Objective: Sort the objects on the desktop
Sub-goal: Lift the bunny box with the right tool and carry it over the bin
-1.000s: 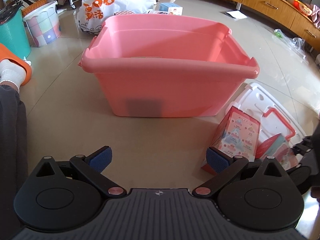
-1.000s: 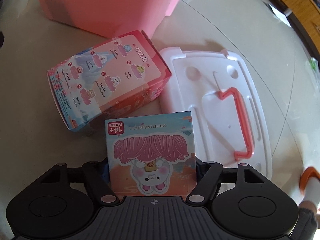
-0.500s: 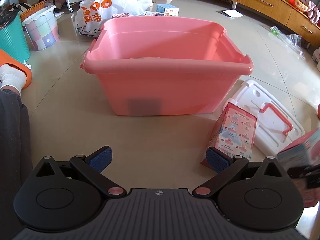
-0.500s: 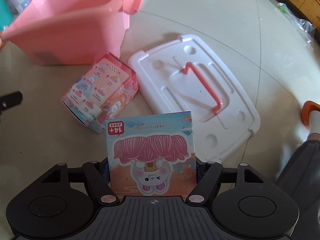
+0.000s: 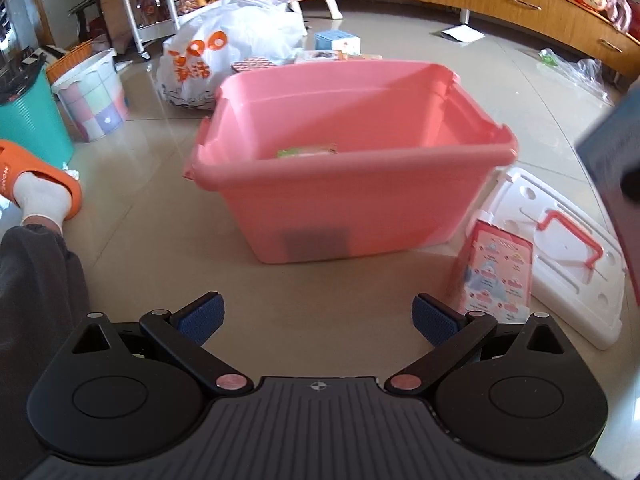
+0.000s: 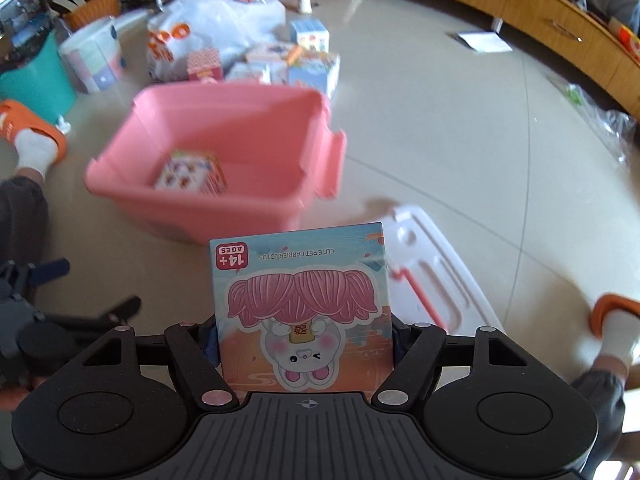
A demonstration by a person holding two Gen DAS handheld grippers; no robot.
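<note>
My right gripper [image 6: 306,340] is shut on a light-blue toy box [image 6: 298,300] with a pink-haired bunny picture, held up in the air short of the pink bin [image 6: 224,200]. The pink bin [image 5: 360,200] stands on the floor ahead of my left gripper [image 5: 318,316], which is open and empty. One patterned box [image 6: 190,172] lies inside the bin. A pink toy box [image 5: 496,272] stands on the floor right of the bin, near my left gripper's right fingertip. The left gripper shows at the left edge of the right wrist view [image 6: 32,312].
The bin's white lid [image 5: 560,248] with a red handle lies on the floor at right. Several more boxes [image 6: 296,60], a white shopping bag [image 5: 228,48], a checked bucket [image 5: 96,92] and a teal bucket [image 5: 28,120] stand behind. The person's orange slippers [image 5: 36,176] flank the bin.
My right gripper has lifted the blue box high and tilted toward the bin, so the bin's inside now shows. My left gripper has risen a little and stayed open.
</note>
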